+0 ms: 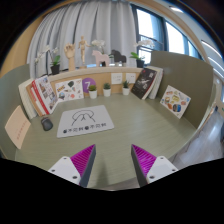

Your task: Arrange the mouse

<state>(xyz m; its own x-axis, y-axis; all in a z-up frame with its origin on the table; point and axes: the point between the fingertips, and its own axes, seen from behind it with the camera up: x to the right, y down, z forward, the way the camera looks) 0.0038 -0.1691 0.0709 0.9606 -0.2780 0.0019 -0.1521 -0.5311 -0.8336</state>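
While my gripper [113, 163] hangs above the near edge of the table [130, 130], I read the scene from the left side across. Farthest left, a pale sheet or card [17, 127] lies flat near the table's edge, and behind it several books or printed boards [40, 95] lean against the back rail. Just beside the card, toward the middle, sits a small dark object [46, 124] that I take to be the mouse, though it is too small for me to be certain. It rests on the table surface, well ahead of the fingers and off to their left, apart from everything else.

Next comes a white mat with a dark printed figure [85, 122], lying flat near the table's centre, beyond the left finger. The mouse is just beside its left edge, not on it.

Behind the mat, along the back ledge, I see small potted plants [93, 90] and more propped cards, with pale figurines [84, 53] standing higher up in front of the curtains. Further right, a dark board [145, 82] leans at an angle, and past it a light panel with coloured patches [174, 101] stands tilted against the right-hand rail.

As for the gripper, its two fingers are spread apart with bare table showing between the magenta pads [83, 158]; nothing is held or touched.
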